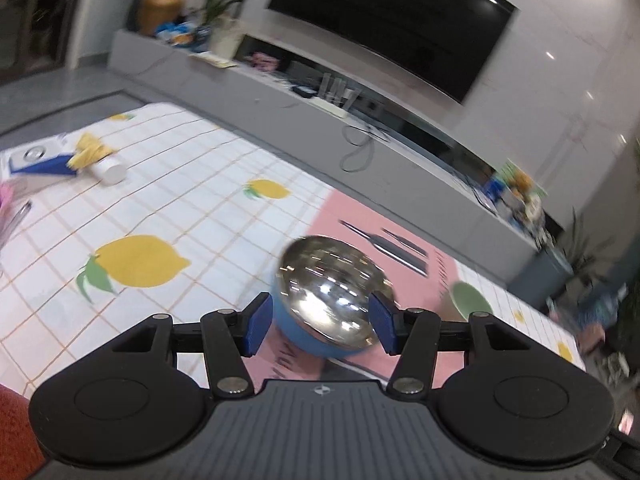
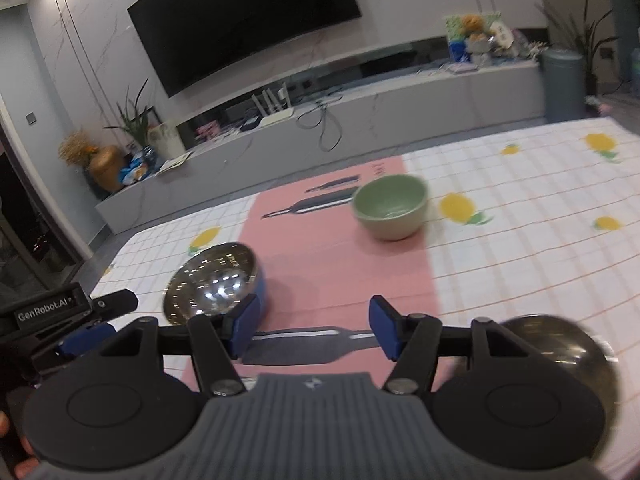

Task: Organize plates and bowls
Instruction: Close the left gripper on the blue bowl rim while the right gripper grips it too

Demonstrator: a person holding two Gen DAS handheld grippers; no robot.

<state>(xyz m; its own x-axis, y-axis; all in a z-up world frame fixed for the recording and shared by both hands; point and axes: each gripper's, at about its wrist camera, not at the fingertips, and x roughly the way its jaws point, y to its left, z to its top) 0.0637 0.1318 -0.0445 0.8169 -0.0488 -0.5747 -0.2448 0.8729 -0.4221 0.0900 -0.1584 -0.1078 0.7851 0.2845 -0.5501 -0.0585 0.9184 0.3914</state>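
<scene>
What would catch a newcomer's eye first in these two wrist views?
Probably the shiny steel-lined bowl with a blue outside, sitting on the pink placemat just ahead of the left gripper, whose jaws stand open. Next, the pale green ceramic bowl further back on the same mat, ahead of the open, empty right gripper. Around them lies the white checked tablecloth with yellow lemons.

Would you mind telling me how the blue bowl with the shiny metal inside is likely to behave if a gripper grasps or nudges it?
The blue bowl is probably rigid: its rim looks evenly round. Its mirror-like metal lining suggests pads may slip on the inside wall. Its rounded body narrows toward the base, so a nudge at the rim may tip or slide it on the pink mat.
</scene>
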